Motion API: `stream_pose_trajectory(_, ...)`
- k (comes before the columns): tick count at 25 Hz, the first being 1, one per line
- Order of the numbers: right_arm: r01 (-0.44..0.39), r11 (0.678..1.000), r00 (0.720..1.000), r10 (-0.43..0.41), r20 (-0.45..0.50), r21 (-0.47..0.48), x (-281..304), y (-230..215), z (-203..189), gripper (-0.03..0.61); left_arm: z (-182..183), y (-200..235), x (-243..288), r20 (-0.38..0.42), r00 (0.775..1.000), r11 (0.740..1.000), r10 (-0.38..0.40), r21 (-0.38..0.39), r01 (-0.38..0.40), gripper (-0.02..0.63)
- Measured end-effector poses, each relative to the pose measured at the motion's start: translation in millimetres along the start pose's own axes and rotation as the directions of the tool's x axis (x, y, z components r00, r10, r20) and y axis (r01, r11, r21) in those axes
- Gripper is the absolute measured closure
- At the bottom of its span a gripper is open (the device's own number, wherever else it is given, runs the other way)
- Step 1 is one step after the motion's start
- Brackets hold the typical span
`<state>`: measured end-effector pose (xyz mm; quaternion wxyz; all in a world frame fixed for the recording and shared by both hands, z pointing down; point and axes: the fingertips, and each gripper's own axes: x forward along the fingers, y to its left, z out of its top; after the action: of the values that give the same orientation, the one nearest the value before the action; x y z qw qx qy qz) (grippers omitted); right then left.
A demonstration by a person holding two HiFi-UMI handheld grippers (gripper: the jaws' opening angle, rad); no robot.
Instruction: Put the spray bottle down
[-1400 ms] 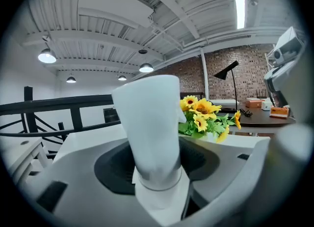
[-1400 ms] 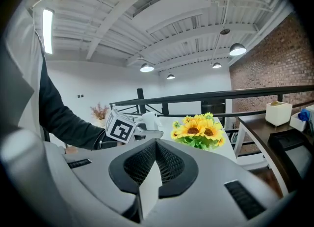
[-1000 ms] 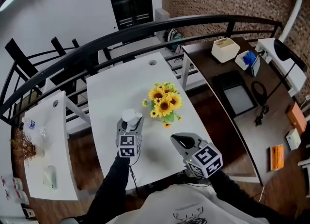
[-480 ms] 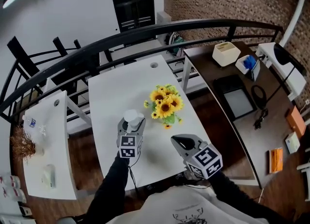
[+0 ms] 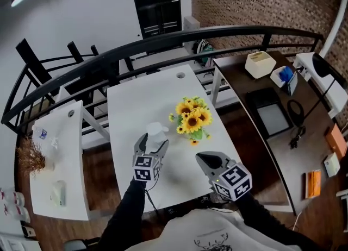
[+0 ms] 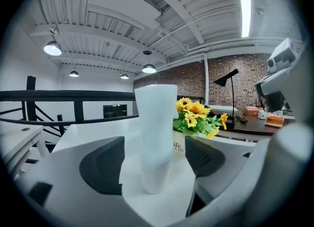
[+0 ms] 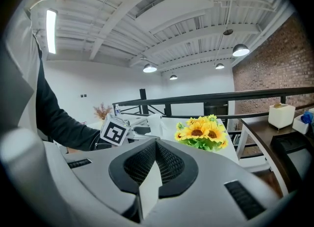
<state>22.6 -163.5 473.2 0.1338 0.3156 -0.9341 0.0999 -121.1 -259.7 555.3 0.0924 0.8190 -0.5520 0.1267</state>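
Observation:
The white spray bottle [image 5: 156,134] stands upright on the white table [image 5: 136,100], to the left of the sunflowers. My left gripper [image 5: 154,143] reaches around it from the near side. In the left gripper view the bottle [image 6: 155,132] rises between the two dark pads [image 6: 104,164], with a gap of table showing on each side. The jaws are opening and neither pad presses on the bottle. My right gripper [image 5: 205,160] hovers over the table's near right part, apart from the bottle. Its pads [image 7: 169,164] meet with nothing between them.
A pot of sunflowers [image 5: 193,119] stands just right of the bottle. A second white desk [image 5: 57,152] with small items is at the left. A dark wooden desk [image 5: 261,100] with a white box is at the right. A black railing [image 5: 163,41] curves behind the tables.
The left jaws have spread wider and come off the bottle's sides. The left gripper has shifted slightly along the table. The right gripper has kept still.

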Motion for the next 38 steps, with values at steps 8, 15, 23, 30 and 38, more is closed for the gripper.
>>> stream_pose_trajectory(8,-0.017,0.999,0.998,0.014,0.059,0.049,10,-2,14,0.601,-6,-5,-93,-0.020,0.999,0.973,0.040,-0.229,-0.043,0.485)
stream_pose_trajectory(15,-0.059,0.996,0.993,0.051,0.110,0.068,20,2,36,0.603,42,-20,-140,0.021,0.999,0.985,0.034,-0.169,-0.030,0.623)
stream_pose_trajectory(23,-0.094,0.994,0.988,0.085,0.132,0.063,28,13,49,0.604,58,-18,-155,0.031,0.999,0.980,0.033,-0.199,-0.026,0.623)
stream_pose_trajectory(30,-0.092,0.995,0.990,0.086,0.112,0.046,30,20,45,0.604,59,-19,-151,0.019,1.000,0.981,0.024,-0.193,-0.020,0.623)
stream_pose_trajectory(38,-0.105,0.993,0.988,0.099,0.116,0.044,29,28,48,0.604,62,-25,-150,0.010,1.000,0.984,0.005,-0.177,-0.003,0.623)
